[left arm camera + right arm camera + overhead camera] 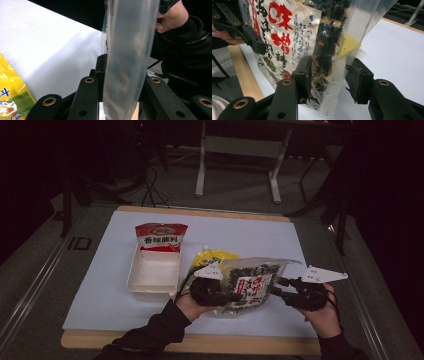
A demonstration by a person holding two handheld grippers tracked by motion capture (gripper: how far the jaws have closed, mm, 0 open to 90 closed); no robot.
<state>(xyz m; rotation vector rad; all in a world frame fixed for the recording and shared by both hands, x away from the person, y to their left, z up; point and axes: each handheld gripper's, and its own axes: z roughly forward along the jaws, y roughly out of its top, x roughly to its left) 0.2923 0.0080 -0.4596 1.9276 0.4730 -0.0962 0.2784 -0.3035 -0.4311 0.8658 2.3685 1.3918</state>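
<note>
Holding a clear plastic pouch of dark dried soup mix with a red-lettered label (250,285) upright above the table's near edge, both grippers flank it. Left gripper (235,296) is clamped on one side edge. Right gripper (275,287) straddles the other edge; pads look just short of pressing. Step, as judged: settling a two-sided grip. Next calls for closing right, then carrying it toward the white rectangular plastic tray (152,290). Beyond: yellow snack bag (212,256), red-and-white seasoning packet (161,237).

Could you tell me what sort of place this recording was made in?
Probably a lab or recording workspace, not a kitchen: a white board on a wooden table, a metal desk frame behind with cables on the floor, and dark surroundings.
</note>
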